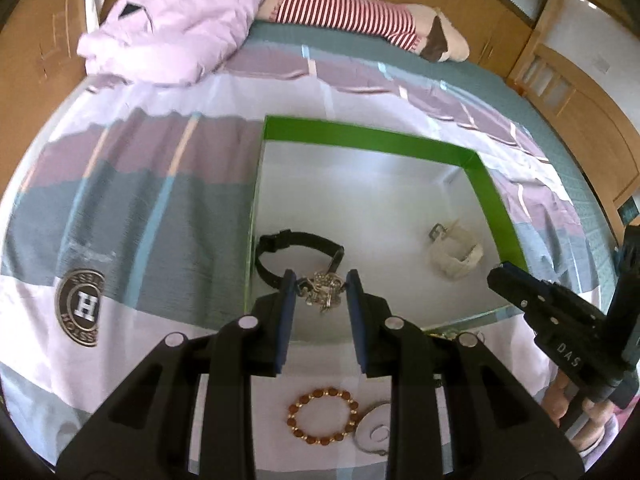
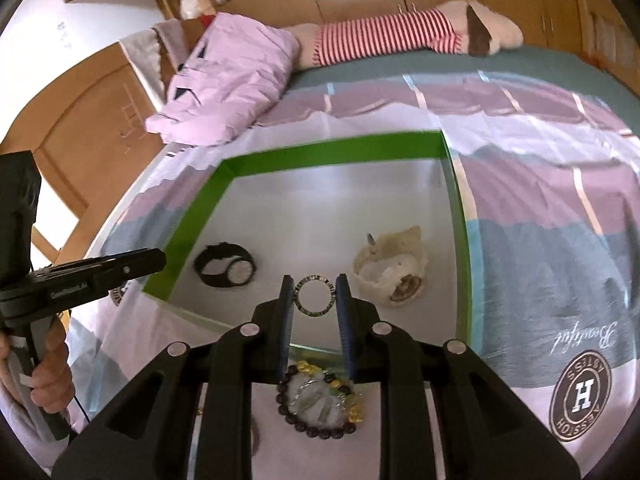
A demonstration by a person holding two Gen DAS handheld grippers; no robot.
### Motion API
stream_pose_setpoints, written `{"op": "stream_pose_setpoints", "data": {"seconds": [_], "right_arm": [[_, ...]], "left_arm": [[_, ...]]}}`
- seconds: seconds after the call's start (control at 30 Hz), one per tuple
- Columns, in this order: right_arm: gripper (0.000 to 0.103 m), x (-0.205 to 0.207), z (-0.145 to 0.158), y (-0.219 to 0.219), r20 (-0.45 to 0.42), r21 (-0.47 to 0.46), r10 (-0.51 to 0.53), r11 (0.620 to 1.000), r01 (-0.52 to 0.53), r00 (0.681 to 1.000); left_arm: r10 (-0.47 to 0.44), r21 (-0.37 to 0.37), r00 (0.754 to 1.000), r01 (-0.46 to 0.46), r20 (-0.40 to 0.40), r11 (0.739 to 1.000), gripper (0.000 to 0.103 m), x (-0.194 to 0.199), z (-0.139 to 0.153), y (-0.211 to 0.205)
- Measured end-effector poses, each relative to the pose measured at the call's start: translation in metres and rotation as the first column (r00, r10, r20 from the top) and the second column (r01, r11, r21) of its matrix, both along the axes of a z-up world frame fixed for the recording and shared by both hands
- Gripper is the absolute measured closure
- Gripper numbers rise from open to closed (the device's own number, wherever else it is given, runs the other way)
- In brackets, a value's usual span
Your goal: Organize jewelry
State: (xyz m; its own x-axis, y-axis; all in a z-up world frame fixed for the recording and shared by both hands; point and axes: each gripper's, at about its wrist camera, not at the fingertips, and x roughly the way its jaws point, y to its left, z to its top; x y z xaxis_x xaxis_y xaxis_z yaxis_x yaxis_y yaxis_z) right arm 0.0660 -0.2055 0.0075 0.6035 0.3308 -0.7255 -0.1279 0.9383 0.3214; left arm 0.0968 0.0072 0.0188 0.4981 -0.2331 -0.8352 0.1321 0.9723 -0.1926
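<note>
A shallow box with green walls point(image 1: 362, 133) point(image 2: 328, 152) lies open on the bed. Inside it rest a black watch point(image 1: 298, 250) point(image 2: 225, 265) and a cream watch point(image 1: 456, 254) point(image 2: 394, 274). My left gripper point(image 1: 321, 290) is shut on a tangled silver sparkly piece point(image 1: 324, 289), held over the box's near left corner. My right gripper point(image 2: 313, 294) is shut on a thin metal ring point(image 2: 314, 295) above the box's near edge. On the sheet below lie an amber bead bracelet point(image 1: 323, 416), a round white-and-silver piece point(image 1: 376, 430), and a dark bead bracelet with gold pieces point(image 2: 320, 402).
The bed has a striped sheet with a round "H" logo point(image 1: 82, 304) point(image 2: 580, 396). A folded lilac blanket point(image 1: 176, 20) point(image 2: 236, 76) and a striped plush toy point(image 1: 360, 12) point(image 2: 408, 36) lie at the far end. Wooden cabinets surround the bed. A hand point(image 2: 48, 376) holds the left tool's handle.
</note>
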Motion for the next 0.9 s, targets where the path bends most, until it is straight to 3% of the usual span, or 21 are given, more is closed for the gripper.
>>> {"op": "stream_pose_setpoints", "data": {"seconds": [0.2, 0.33, 0.43, 0.53, 0.6, 0.67, 0.8, 0.9], "right_arm": [[0.082, -0.001, -0.006, 0.000, -0.026, -0.011, 0.004, 1.000, -0.004, 1.000], [0.069, -0.003, -0.003, 0.000, -0.027, 0.000, 0.005, 1.000, -0.005, 1.000], [0.069, -0.005, 0.001, -0.004, -0.031, 0.018, 0.006, 1.000, -0.006, 1.000], [0.069, -0.010, 0.011, -0.014, -0.034, 0.053, 0.004, 0.999, -0.003, 0.999], [0.052, -0.017, 0.020, -0.026, -0.037, 0.098, 0.007, 0.995, -0.003, 0.999], [0.044, -0.025, 0.025, -0.035, -0.040, 0.124, 0.001, 0.992, 0.004, 0.999], [0.036, -0.029, 0.027, -0.043, -0.106, 0.147, 0.015, 0.989, 0.000, 0.994], [0.035, -0.029, 0.021, -0.035, -0.168, 0.076, 0.047, 0.997, -0.035, 0.985]], "left_arm": [[0.012, -0.008, 0.999, -0.012, -0.049, 1.000, 0.078, 0.008, -0.019, 0.004], [0.024, -0.005, 0.998, -0.024, -0.059, 1.000, 0.077, 0.008, -0.021, 0.006], [0.028, 0.001, 0.998, -0.028, -0.057, 1.000, 0.067, 0.006, -0.020, 0.005], [0.017, 0.005, 0.999, -0.017, -0.047, 1.000, 0.064, 0.000, -0.014, 0.002], [-0.001, 0.010, 0.999, 0.001, -0.042, 1.000, 0.062, -0.005, -0.009, -0.001], [-0.014, 0.012, 0.999, 0.015, -0.038, 1.000, 0.056, -0.010, -0.004, -0.003], [-0.043, 0.025, 0.998, 0.045, -0.046, 0.999, 0.052, -0.026, 0.001, -0.007], [-0.038, 0.066, 0.996, 0.043, -0.075, 0.997, 0.052, -0.039, -0.005, -0.001]]}}
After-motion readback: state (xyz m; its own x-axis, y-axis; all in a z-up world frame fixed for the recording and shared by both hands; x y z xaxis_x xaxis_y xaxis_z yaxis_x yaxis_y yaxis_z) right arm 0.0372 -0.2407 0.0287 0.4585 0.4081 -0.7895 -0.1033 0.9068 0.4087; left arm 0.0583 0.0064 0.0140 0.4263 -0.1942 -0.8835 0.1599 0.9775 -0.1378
